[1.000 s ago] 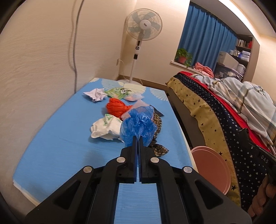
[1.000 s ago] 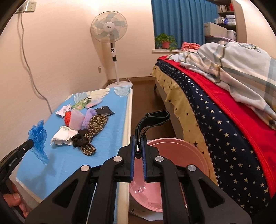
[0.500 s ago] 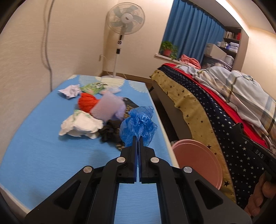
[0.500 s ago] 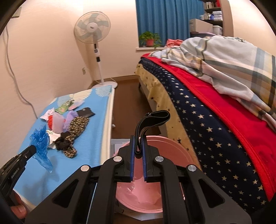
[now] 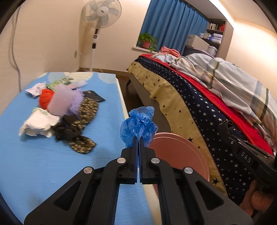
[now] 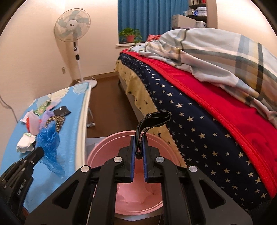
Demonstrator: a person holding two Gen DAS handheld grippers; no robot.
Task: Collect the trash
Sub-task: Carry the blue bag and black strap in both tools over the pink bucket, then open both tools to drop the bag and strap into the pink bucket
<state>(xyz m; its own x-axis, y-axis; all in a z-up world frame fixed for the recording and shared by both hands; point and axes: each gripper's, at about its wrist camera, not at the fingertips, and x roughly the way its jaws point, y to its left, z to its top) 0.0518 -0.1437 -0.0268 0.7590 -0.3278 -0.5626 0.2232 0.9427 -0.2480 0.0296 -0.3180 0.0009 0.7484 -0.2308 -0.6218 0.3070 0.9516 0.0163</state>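
The blue plastic bag (image 5: 139, 125) is pinched tight in the left gripper (image 5: 138, 140). It hangs in the air over the edge of the low blue mat (image 5: 43, 155), close to the pink bucket (image 6: 107, 147). The right gripper (image 6: 138, 140) squeezes a black strap (image 6: 152, 119) right above the open bucket. The bucket sits on the brown floor (image 6: 107, 90), between the mat and the bed (image 6: 199, 110).

More trash lies in a heap on the mat: a white crumpled paper (image 5: 39, 124), a red lump (image 5: 45, 97), a soft purple piece (image 5: 61, 100), a spotted brown cloth (image 5: 87, 110) and a small black wallet (image 5: 93, 96). The mat is bright blue with white fan shapes at its far end.

The bed has a dark blue cover with stars, a red sheet and a checked blanket (image 6: 216, 52) piled on top. A white standing fan (image 6: 72, 29) stands by the wall. A green plant in a red pot (image 6: 130, 35) sits on the sill in front of the blue curtain (image 6: 145, 15). Shelves are in the far corner.
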